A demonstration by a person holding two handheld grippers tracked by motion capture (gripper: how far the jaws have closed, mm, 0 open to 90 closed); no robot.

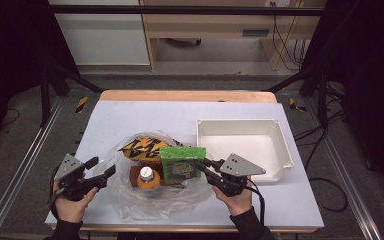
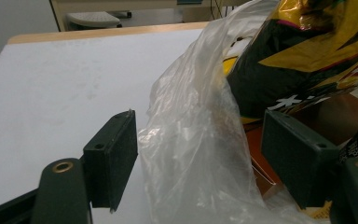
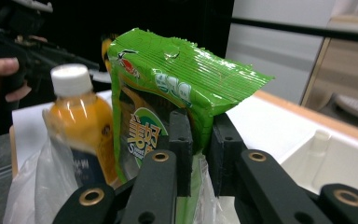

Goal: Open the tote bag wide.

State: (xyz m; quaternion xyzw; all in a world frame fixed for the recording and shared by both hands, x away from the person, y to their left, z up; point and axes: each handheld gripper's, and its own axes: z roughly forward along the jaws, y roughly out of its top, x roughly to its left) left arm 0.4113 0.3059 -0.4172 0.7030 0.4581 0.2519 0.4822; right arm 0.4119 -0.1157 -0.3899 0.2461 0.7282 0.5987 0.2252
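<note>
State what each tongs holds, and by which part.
Right tongs pinch the green packet by its side edge. Left tongs stand open around the plastic bag, gripping nothing.

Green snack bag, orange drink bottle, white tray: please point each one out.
green snack bag (image 3: 168,70), right gripper view, crinkled top seal.
orange drink bottle (image 3: 81,112), right gripper view, shoulder below the cap.
white tray (image 1: 240,121), high view, far rim.

There was one clear bag (image 1: 150,200) on the counter (image 1: 130,115). In or over it lay one green packet (image 1: 181,164), one black-and-yellow packet (image 1: 142,148), one bottle (image 1: 148,180) of orange drink and one brown box (image 1: 134,175). One white tray (image 1: 280,145) stood beside them. Two grippers worked there, left (image 1: 102,167) and right (image 1: 204,167).
</note>
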